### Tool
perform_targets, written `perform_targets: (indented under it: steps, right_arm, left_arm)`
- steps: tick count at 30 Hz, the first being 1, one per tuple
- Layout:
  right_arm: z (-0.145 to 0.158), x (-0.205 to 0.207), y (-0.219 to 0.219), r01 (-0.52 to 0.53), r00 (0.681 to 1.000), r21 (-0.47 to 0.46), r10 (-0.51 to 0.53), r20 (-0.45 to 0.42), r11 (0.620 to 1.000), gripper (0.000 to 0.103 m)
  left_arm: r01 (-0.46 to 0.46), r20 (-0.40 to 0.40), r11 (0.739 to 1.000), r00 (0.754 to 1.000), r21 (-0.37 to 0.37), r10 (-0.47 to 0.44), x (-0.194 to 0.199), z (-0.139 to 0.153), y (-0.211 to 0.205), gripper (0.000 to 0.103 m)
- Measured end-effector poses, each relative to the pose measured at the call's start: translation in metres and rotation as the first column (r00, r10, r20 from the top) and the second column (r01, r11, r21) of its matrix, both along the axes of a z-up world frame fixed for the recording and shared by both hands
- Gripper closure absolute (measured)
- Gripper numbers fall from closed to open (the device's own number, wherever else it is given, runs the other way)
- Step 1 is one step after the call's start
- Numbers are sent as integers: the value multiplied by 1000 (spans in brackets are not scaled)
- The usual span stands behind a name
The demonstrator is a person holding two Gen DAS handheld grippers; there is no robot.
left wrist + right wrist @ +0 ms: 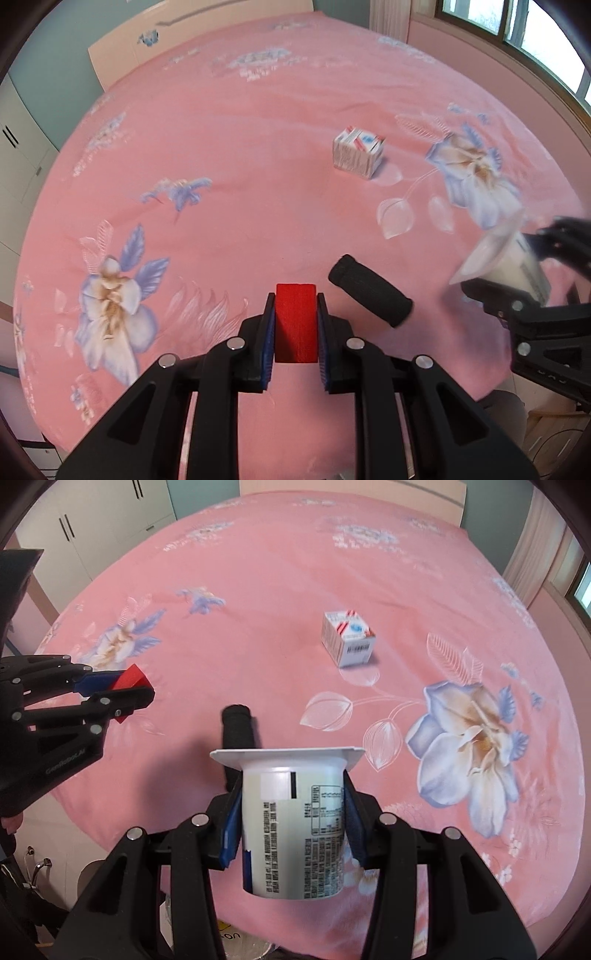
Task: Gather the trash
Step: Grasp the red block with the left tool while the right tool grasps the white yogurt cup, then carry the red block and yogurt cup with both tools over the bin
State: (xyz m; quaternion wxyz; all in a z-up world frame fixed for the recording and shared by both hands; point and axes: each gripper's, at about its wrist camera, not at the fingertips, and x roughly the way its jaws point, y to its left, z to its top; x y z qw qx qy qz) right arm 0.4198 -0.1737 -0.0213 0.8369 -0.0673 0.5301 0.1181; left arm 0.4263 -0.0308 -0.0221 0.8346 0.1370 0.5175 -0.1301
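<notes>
My left gripper (pixel 295 306) is shut on a red block (pixel 296 325) and holds it above the pink flowered bed sheet (pixel 221 147); both also show in the right wrist view, the gripper (pixel 122 692) and the block (pixel 130 679). My right gripper (pixel 293 797) is shut on a white yogurt cup (pixel 295 823), mouth pointing away; the left wrist view shows it blurred at the right edge (pixel 506 266). A black foam cylinder (pixel 369 290) lies on the sheet between the grippers, partly hidden behind the cup (pixel 239 727). A small white carton (pixel 357 152) stands farther back (pixel 347 638).
The bed's near edge runs below both grippers. A headboard (pixel 351 494) stands at the far end. White wardrobes (pixel 92 520) stand to the left and a window (pixel 517 29) to the right. A metal container (pixel 243 947) sits on the floor below the right gripper.
</notes>
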Motion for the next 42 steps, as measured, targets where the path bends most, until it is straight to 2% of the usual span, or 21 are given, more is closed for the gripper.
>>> perform_targets:
  steps: [10, 23, 34, 42]
  right_arm:
    - [63, -54, 5, -29, 994, -12, 30, 103, 999, 55]
    - [112, -134, 10, -63, 978, -14, 64, 196, 998, 55]
    - [113, -187, 11, -90, 975, -20, 92, 204, 996, 55]
    - [89, -207, 8, -100, 981, -14, 101, 166, 995, 55]
  left_arm:
    - [29, 102, 999, 994, 16, -30, -60, 57, -1, 81]
    - [36, 191, 999, 981, 24, -40, -146, 103, 7, 81]
    - [41, 186, 998, 981, 40, -47, -190, 97, 13, 81]
    - [53, 139, 998, 989, 30, -56, -211, 72, 17, 81]
